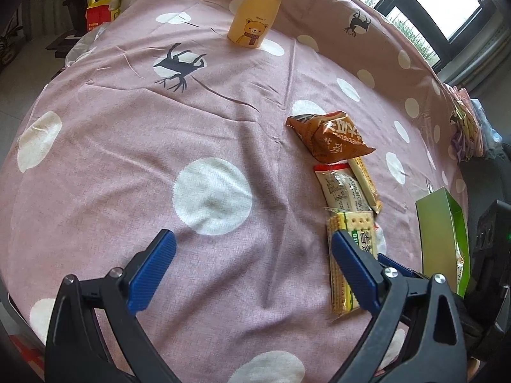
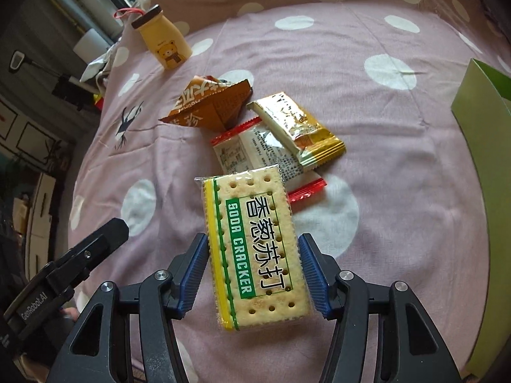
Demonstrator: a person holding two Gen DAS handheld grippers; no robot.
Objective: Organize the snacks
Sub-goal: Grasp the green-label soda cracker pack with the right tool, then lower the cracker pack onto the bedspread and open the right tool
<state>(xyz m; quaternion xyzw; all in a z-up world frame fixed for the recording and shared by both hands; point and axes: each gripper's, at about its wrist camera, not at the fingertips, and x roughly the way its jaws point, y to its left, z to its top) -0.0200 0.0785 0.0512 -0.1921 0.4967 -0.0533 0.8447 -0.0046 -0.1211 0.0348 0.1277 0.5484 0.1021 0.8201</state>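
Observation:
My right gripper (image 2: 252, 255) is shut on a soda cracker pack (image 2: 252, 252), its blue pads pressing on the two long sides. The same pack (image 1: 354, 221) shows in the left wrist view, just behind my left gripper's right finger. Beyond it lie a white packet with red ends (image 2: 252, 150), a gold packet (image 2: 300, 127) on top of that, and a brown packet (image 2: 207, 105). My left gripper (image 1: 252, 236) stands open over bare cloth left of the snacks, with nothing between its fingers.
An open green box (image 2: 479, 121) stands at the right edge of the pink dotted cloth (image 1: 127, 127). A yellow bear bottle (image 1: 252, 16) stands upright at the far side. My left gripper's black body (image 2: 95, 249) is close on the left of the right one.

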